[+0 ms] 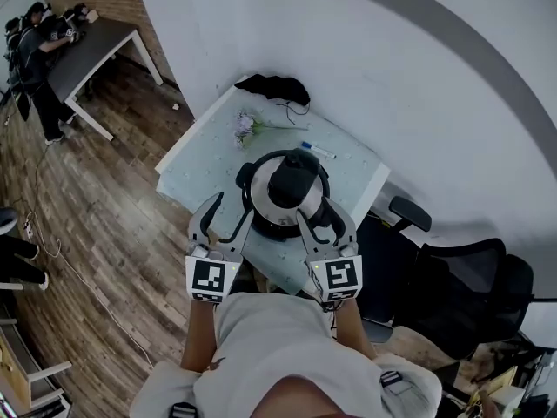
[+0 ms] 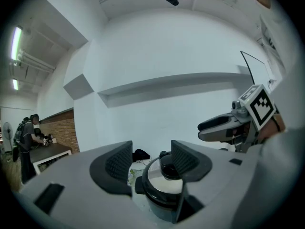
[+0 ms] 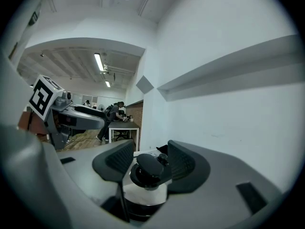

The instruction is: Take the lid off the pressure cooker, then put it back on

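Just beyond parted fingers, lid.

A pale table stands in a white corner, with a small bunch of flowers, a pen and a black bundle at its far edge. Across the wooden floor, a person leans on a dark desk; a black office chair stands at the right

the right tongs hide the near edge of the pressure cooker

An office: black swivel chair, work desk, strip lights overhead.
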`<state>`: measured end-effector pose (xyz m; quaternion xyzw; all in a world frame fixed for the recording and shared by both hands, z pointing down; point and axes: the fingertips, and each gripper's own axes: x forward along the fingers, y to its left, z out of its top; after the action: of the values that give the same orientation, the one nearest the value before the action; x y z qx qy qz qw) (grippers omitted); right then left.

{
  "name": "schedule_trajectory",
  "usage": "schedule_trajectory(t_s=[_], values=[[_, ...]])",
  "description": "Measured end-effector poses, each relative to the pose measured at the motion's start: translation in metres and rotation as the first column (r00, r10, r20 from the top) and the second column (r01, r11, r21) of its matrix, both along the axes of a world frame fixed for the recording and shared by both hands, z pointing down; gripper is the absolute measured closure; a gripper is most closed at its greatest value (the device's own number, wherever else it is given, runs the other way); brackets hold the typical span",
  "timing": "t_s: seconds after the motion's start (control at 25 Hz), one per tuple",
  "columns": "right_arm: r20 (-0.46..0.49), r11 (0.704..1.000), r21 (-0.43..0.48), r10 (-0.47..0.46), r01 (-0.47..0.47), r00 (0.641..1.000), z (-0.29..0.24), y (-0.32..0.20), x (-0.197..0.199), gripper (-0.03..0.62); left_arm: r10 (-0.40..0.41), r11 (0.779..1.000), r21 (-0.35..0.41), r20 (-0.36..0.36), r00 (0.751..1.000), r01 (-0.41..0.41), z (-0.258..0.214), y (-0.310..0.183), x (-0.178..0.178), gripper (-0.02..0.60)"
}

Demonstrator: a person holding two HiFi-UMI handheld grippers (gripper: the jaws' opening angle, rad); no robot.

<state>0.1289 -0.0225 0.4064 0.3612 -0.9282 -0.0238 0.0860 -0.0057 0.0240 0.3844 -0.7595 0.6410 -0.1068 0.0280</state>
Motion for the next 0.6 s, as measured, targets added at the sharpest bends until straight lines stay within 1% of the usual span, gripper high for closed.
schedule_trajectory(t_s=[0.16,0.24,0.32,0.4,0.44,0.52,0.6], values=[[-0.003,0.997,-0.01,0.072,-0.072,0.997,0.003,-0.011,0.002,0.372,0.111,0.994,-0.016,0.012,0.994,-0.111,0.002,-0.021,0.005,0.321],[-0.006,0.994,-0.016,0.109,-0.109,0.994,0.004,-0.017,0.001,0.373,0.174,0.984,-0.029,0.016,0.985,-0.174,0.004,-0.032,0.006,0.318],[-0.006,0.99,-0.02,0.143,-0.143,0.99,0.004,-0.024,-0.003,0.373,0.243,0.969,-0.044,0.019,0.97,-0.242,0.007,-0.044,0.007,0.316],[-0.008,0.984,-0.026,0.178,-0.178,0.984,0.006,-0.032,-0.006,0.373,0.321,0.946,-0.063,0.023,0.947,-0.319,0.011,-0.054,0.01,0.315],[-0.009,0.979,-0.031,0.2,-0.2,0.98,0.007,-0.036,-0.007,0.373,0.363,0.93,-0.076,0.026,0.931,-0.36,0.013,-0.059,0.012,0.316],[-0.011,0.968,-0.046,0.248,-0.248,0.969,0.012,-0.043,-0.008,0.375,0.446,0.891,-0.104,0.027,0.895,-0.441,0.019,-0.068,0.018,0.316],[-0.017,0.954,-0.059,0.293,-0.294,0.956,0.017,-0.045,-0.011,0.375,0.522,0.847,-0.13,0.022,0.853,-0.515,0.025,-0.073,0.022,0.316]])
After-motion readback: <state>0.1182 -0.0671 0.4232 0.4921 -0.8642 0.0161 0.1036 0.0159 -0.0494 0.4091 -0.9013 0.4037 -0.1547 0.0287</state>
